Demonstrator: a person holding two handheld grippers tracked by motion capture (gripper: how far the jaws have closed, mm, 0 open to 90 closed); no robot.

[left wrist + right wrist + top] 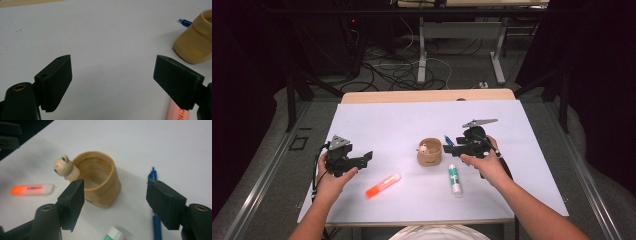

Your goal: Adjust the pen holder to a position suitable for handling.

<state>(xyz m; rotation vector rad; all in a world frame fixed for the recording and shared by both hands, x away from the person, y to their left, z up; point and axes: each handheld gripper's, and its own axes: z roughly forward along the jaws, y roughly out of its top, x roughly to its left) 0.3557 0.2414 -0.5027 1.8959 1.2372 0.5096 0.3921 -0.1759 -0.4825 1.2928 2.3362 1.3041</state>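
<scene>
Currently: right gripper (113,202) released, empty, beside tan pen cup (100,182); blue pen (155,220) lies lengthwise under its right jaw, nearer than the left gripper (364,158), also released.

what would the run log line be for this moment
left gripper: open, empty | right gripper: open, empty, beside cup | pen, highlighter, glue stick: on table

Tan soft cup with a small animal figure on its rim (430,152) stands near mid-bench (412,120). Blue pen (449,140) lies just right of the cup, slightly behind. White glue stick with green label (454,178) lies right of the cup, nearer the person. Orange highlighter marker (383,185) lies left of the cup, also nearer the person, well apart from the glue stick.
</scene>
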